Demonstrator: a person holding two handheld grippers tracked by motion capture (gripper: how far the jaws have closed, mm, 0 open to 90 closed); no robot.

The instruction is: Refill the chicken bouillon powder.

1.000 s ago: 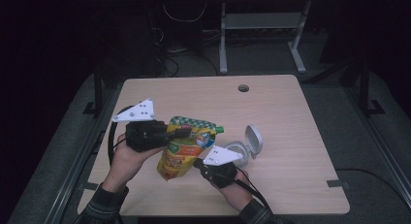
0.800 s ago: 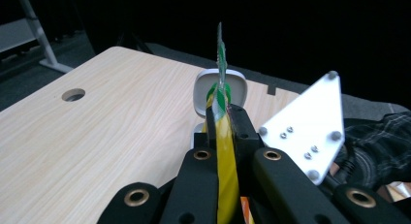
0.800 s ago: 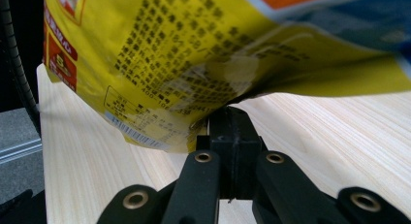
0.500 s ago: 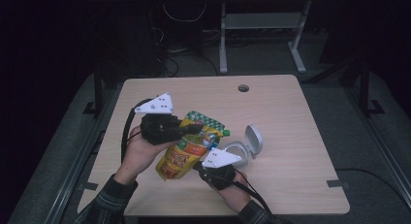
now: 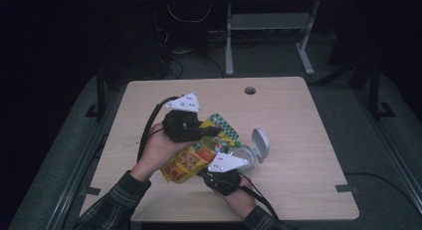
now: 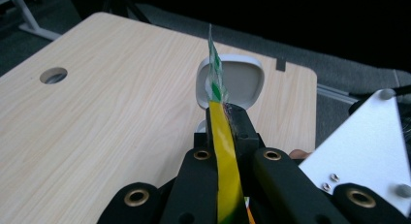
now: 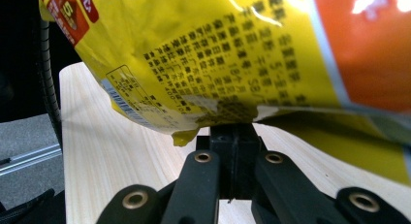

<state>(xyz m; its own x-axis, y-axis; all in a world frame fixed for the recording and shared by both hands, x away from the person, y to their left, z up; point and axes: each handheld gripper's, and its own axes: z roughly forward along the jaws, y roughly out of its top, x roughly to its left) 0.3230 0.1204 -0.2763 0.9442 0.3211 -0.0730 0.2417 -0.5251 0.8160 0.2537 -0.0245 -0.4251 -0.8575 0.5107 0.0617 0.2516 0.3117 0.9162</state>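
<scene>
A pale wooden worktop (image 5: 298, 115) carries a round white container (image 5: 251, 153) with its hinged lid standing open (lid tilted up on the far side). A round cable hole (image 5: 250, 90) sits near the far edge.

snack bag (image 5: 196, 155) between left gripper (image 5: 211, 132) and right gripper (image 5: 211, 171) | open-lidded container (image 5: 253, 149) just right

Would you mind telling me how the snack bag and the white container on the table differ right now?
The snack bag is yellow, printed and soft; the white container is plain and rigid. The snack bag is held off the table by the left gripper and the right gripper; the white container rests on the table, its hinged lid raised. Both sit near the table's middle.
</scene>
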